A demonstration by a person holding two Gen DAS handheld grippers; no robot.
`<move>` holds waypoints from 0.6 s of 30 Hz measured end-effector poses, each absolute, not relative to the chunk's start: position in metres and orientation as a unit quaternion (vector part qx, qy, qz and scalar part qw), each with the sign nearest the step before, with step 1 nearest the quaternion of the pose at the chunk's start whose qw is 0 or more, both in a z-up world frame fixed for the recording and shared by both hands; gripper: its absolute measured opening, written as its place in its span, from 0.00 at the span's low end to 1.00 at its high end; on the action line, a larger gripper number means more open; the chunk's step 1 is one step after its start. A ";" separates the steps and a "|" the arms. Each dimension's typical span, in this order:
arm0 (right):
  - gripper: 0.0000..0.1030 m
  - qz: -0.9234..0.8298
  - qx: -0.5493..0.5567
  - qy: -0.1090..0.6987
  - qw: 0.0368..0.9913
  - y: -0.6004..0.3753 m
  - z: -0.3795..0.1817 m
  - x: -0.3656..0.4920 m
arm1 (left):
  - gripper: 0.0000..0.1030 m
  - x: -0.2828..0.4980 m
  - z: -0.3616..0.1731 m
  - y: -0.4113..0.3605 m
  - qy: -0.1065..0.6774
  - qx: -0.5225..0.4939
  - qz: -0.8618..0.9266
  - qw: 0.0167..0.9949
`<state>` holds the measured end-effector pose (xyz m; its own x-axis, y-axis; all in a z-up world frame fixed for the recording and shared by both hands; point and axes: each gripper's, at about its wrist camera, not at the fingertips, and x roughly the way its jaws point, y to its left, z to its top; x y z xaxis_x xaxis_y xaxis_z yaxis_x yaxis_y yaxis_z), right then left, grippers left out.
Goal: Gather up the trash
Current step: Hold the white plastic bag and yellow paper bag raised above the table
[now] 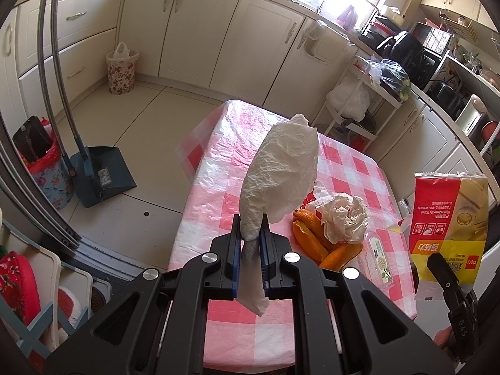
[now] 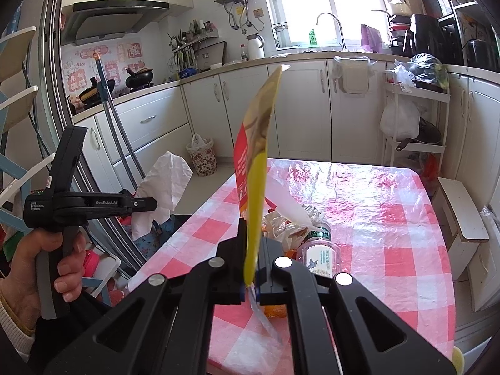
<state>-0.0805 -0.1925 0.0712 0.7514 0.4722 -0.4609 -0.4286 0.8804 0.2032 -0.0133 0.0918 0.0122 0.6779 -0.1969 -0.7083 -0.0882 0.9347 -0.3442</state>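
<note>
A crumpled white plastic bag (image 1: 281,168) is held raised above the table with the pink-and-white checked cloth (image 1: 353,168), pinched between the closed jaws of the left gripper (image 1: 250,234). A flat red-and-yellow plastic package (image 2: 254,168) is clamped upright by the right gripper (image 2: 251,250). On the cloth, orange peels (image 1: 312,237), crumpled white tissue (image 1: 343,218) and a clear plastic bottle (image 2: 318,250) are gathered together.

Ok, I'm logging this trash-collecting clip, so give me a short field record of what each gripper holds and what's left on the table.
left gripper: shut on white plastic bag, held up
right gripper: shut on red and yellow package, upright
table: pink checked cover
left on table: orange peels, crumpled tissue, small clear bottle lying down
</note>
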 end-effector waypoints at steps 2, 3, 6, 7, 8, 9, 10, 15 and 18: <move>0.04 0.242 0.045 0.258 0.934 -0.195 0.072 -0.082 | 0.09 -0.012 0.013 0.090 0.400 -0.178 -0.031 0.898; 0.04 0.242 0.047 0.258 0.934 -0.196 0.073 -0.083 | 0.09 -0.012 0.013 0.090 0.400 -0.177 -0.030 0.899; 0.04 0.242 0.051 0.257 0.934 -0.198 0.074 -0.086 | 0.09 -0.012 0.013 0.090 0.400 -0.178 -0.030 0.899; 0.04 0.242 0.053 0.257 0.934 -0.200 0.075 -0.087 | 0.09 -0.012 0.012 0.090 0.400 -0.178 -0.030 0.899; 0.04 0.242 0.054 0.257 0.934 -0.201 0.076 -0.088 | 0.09 -0.012 0.012 0.090 0.400 -0.178 -0.030 0.899; 0.05 0.242 0.056 0.257 0.934 -0.202 0.076 -0.089 | 0.09 -0.013 0.012 0.090 0.400 -0.178 -0.030 0.898; 0.05 0.241 0.058 0.257 0.934 -0.204 0.076 -0.089 | 0.09 -0.013 0.012 0.090 0.400 -0.178 -0.030 0.898; 0.05 0.240 0.068 0.258 0.934 -0.211 0.078 -0.092 | 0.09 -0.009 0.014 0.085 0.400 -0.177 -0.030 0.899; 0.05 0.239 0.074 0.258 0.933 -0.215 0.079 -0.094 | 0.09 -0.007 0.016 0.082 0.399 -0.177 -0.031 0.899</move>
<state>-0.0936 -0.2151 0.0792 0.7527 0.4846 -0.4457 -0.4079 0.8746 0.2621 -0.0074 0.0825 0.0156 0.6793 -0.1973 -0.7068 -0.0855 0.9353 -0.3432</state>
